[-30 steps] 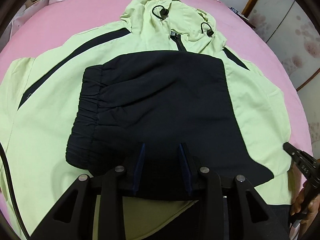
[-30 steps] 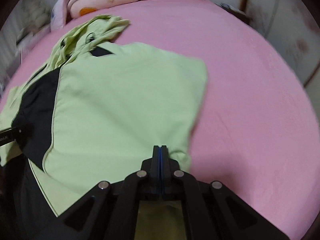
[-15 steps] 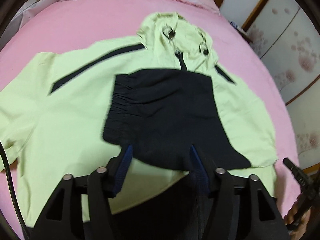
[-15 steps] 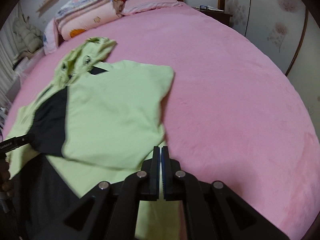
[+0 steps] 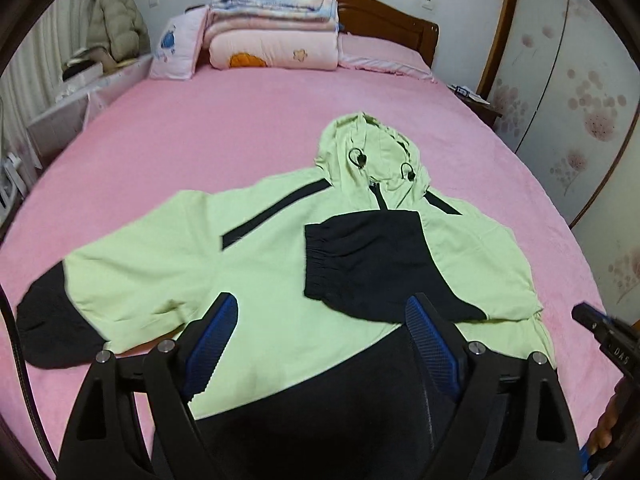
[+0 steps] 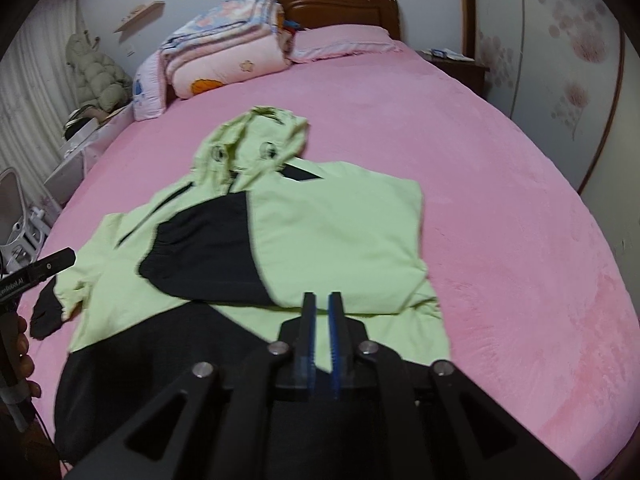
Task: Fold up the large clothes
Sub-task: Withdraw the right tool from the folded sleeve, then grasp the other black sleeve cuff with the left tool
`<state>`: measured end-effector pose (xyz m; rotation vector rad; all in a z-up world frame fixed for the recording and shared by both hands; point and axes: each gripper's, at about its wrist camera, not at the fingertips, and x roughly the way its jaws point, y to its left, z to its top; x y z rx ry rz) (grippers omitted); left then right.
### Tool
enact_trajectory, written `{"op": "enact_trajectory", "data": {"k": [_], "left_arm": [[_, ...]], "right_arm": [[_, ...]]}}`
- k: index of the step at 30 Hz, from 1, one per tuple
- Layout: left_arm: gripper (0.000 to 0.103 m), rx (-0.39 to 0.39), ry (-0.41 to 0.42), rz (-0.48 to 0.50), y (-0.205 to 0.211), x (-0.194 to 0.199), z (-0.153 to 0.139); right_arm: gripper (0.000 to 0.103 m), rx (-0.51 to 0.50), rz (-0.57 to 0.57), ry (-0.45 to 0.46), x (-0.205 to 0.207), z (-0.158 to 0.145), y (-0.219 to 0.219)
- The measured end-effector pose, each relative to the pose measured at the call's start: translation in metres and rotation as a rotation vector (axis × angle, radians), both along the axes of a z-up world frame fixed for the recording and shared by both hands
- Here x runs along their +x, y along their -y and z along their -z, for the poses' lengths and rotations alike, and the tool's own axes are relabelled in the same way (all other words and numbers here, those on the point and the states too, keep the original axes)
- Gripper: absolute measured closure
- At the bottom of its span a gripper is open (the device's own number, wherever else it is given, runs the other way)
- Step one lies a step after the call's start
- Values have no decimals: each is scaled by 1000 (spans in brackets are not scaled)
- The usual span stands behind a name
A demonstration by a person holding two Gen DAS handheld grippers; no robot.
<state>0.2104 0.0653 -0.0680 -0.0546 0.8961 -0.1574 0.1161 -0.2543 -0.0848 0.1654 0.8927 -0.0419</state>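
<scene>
lime-and-black hooded jacket (image 5: 256, 264) flat on bed, one sleeve folded across chest

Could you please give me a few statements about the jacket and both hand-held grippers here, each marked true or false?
1. The jacket lies on a pink bed. True.
2. One sleeve is folded across the chest. True.
3. The left hand-held gripper grips the hem. False: its jaws are opening, holding nothing.
4. The hood is tucked under the body. False: it lies flat, toward the headboard.
5. The right hand-held gripper holds no cloth. True.
</scene>
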Motion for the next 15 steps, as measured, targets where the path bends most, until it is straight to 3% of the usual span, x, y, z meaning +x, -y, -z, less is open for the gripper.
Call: {"op": "enact_trajectory", "data": {"k": [4,11,15], "left_arm": [[18,-9,24,-21,-19,-26,-18],[12,31,83,-49,-57,-71,-42],[0,30,122,-77,-91,-95,-48]], "right_arm": [[68,5,-45,59,-14,-26,-34],[67,19,-111,156,-33,-58,-94],[67,3,-155,197,-36,-66,-130]]}}
